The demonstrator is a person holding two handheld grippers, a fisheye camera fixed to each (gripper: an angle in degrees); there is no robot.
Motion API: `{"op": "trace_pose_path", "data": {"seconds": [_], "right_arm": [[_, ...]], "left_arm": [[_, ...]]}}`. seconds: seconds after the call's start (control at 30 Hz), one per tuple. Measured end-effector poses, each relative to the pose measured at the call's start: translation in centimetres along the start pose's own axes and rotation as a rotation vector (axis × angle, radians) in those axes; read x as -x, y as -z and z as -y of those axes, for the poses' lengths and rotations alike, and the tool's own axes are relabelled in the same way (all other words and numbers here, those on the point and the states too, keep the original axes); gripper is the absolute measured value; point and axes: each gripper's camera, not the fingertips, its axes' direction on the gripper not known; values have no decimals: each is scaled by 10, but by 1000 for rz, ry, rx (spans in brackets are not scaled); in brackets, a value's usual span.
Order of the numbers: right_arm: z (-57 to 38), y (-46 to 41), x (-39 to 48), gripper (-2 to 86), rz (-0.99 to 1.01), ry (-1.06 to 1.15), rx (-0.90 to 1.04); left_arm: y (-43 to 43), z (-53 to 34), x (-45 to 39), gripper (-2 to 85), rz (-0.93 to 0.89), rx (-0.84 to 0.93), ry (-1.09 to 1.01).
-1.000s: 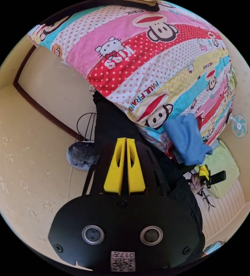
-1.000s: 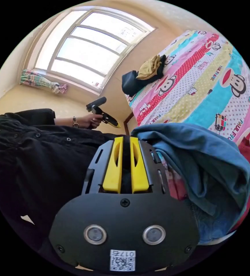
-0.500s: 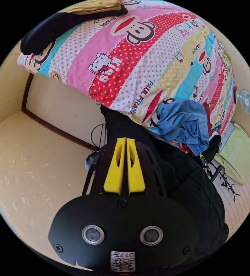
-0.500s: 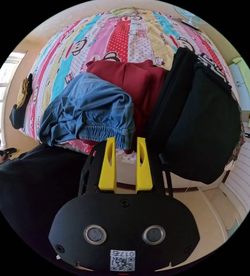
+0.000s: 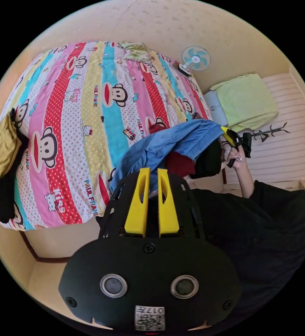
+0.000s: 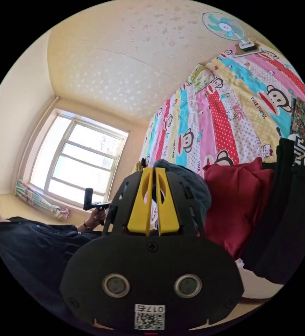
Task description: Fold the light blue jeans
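- In the left gripper view, the left gripper (image 5: 151, 175) has its yellow jaws set narrow with a thin gap, and nothing is pinched between them
- Just past its tips, the crumpled light blue denim jeans (image 5: 166, 143) lie at the near edge of the bed, draped over a dark red garment (image 5: 178, 163)
- The right gripper (image 5: 230, 135) is seen beside the jeans' elastic waistband, in the person's hand (image 5: 237, 157); whether it grips the cloth cannot be told there
- In the right gripper view, the right gripper (image 6: 151, 175) has its jaws nearly together, the jeans (image 6: 191, 182) bunched just behind them
- The striped cartoon-print bedsheet (image 5: 89, 105) spreads beyond
- A mustard-yellow folded cloth (image 5: 3, 147) lies at its far side edge
- A teal fan (image 5: 195, 58) stands by the far wall
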Motion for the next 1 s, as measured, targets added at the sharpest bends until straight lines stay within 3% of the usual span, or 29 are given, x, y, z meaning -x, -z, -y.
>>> {"op": "trace_pose_path", "data": {"seconds": [0.13, 0.27, 0.37, 0.53, 0.67, 1.0], "right_arm": [[48, -17, -50, 53, -343, -144, 13], [49, -35, -66, 91, -471, -115, 102], [36, -63, -102, 118, -548, -246, 227], [16, -102, -163, 125, -534, -481, 271], [23, -120, -190, 64, -531, -582, 266], [115, -66, -22, 25, -201, -20, 110]], "left_arm": [[-34, -17, -2, 41, -11, -10, -3], [-58, -52, 16, 32, -16, -20, 59], [-79, -82, 34, 22, -17, -25, 117], [-121, -107, 46, 28, -51, -19, 155], [-149, -101, 29, 51, 1, 6, 85], [-214, -59, -76, 120, 51, -33, -255]]}}
